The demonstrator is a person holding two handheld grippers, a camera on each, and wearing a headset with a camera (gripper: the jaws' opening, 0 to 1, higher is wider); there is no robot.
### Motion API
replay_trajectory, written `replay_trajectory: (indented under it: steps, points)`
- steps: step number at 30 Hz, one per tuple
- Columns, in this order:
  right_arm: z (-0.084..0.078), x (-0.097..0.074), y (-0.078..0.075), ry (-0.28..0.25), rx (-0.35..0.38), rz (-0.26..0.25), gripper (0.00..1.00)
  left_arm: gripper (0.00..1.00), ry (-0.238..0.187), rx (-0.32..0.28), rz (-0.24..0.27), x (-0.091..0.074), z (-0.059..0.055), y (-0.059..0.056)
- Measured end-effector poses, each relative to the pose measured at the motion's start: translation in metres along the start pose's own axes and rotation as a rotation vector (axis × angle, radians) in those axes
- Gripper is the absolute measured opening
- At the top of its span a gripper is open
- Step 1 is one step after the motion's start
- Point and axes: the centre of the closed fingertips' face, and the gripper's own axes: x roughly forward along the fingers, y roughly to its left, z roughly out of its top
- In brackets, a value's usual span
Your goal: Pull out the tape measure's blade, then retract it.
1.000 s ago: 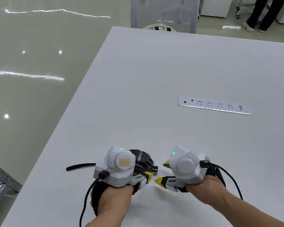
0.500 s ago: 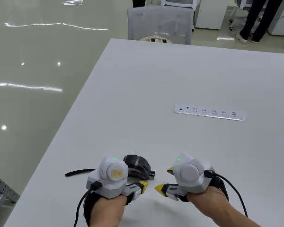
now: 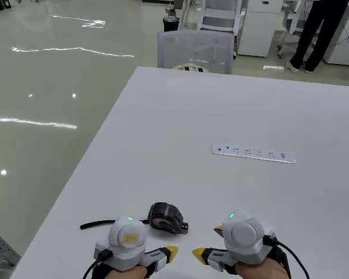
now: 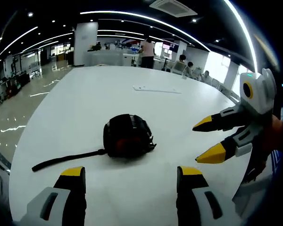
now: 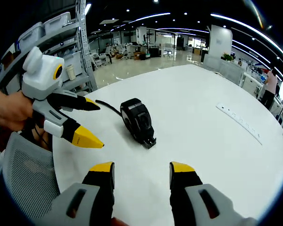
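Head view looks down along table [image 3: 180, 116]; both gripper views low, close, probably converging on tape measure [image 4: 127, 136].

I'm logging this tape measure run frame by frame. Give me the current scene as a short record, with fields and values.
surface: white table
tape measure: black, lying on the table, blade in, hook at the case
strap: black, trailing from the case along the table
left claw: open, empty, short of the tape measure
right claw: open, empty, short of the tape measure
power strip: white, farther along the table
task stage: blade not yet pulled out
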Motion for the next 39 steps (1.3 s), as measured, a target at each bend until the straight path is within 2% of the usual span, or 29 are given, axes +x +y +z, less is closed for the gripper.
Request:
replay_trajectory:
  steps: [3, 14, 19, 27, 34, 35, 39]
  points:
    - [-0.003, -0.009, 0.003, -0.003, 0.009, -0.012, 0.50, 0.77, -0.019, -0.001, -0.008, -0.006, 0.002, -0.003]
    - [-0.007, -0.050, -0.001, -0.048, 0.062, -0.075, 0.55, 0.78, -0.028, 0.017, -0.007, -0.029, 0.004, -0.007]
    - [-0.013, -0.065, 0.001, -0.051, 0.070, -0.090, 0.60, 0.81, -0.037, -0.004, -0.023, -0.042, 0.006, -0.013]
    - [-0.016, -0.087, 0.011, -0.073, 0.113, -0.105, 0.63, 0.82, -0.041, -0.007, -0.026, -0.058, -0.002, -0.014]
    - [-0.016, -0.090, 0.012, -0.076, 0.122, -0.107, 0.68, 0.85, -0.037, -0.006, -0.024, -0.060, -0.004, -0.013]
    - [-0.019, -0.104, 0.021, -0.066, 0.169, -0.115, 0.69, 0.85, -0.039, -0.004, -0.018, -0.074, -0.009, -0.013]
    - [-0.025, -0.113, 0.027, -0.057, 0.176, -0.115, 0.73, 0.86, -0.044, -0.017, -0.014, -0.084, -0.008, -0.014]
